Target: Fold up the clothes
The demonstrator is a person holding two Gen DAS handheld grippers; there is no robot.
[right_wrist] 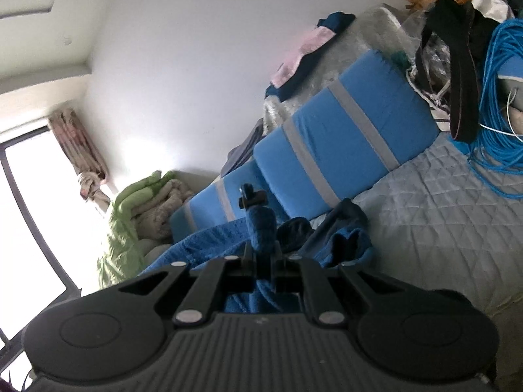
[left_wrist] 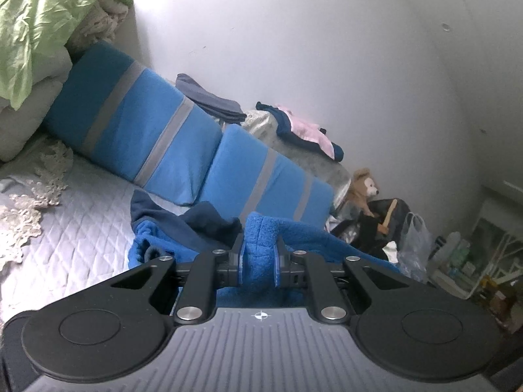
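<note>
A blue fleece garment (left_wrist: pixel 258 248) with dark navy lining hangs between both grippers above the quilted bed. My left gripper (left_wrist: pixel 260 245) is shut on a thick fold of its blue fleece, which bulges up between the fingers. In the right wrist view my right gripper (right_wrist: pixel 263 254) is shut on another bunched edge of the same garment (right_wrist: pixel 261 228). The left gripper's tip (right_wrist: pixel 250 197) shows beyond it, also clamped on the fleece. The rest of the garment (right_wrist: pixel 343 241) droops onto the bed, with navy parts (left_wrist: pixel 202 219) crumpled below.
Two blue cushions with grey stripes (left_wrist: pixel 147 127) lean against the white wall. A green duvet pile (left_wrist: pixel 39 16) sits at one end. Folded clothes (left_wrist: pixel 304 127), a plush toy (left_wrist: pixel 362 189) and a coil of blue cable (right_wrist: pixel 500 124) crowd the other end. The quilted bedspread (right_wrist: pixel 441 215) lies below.
</note>
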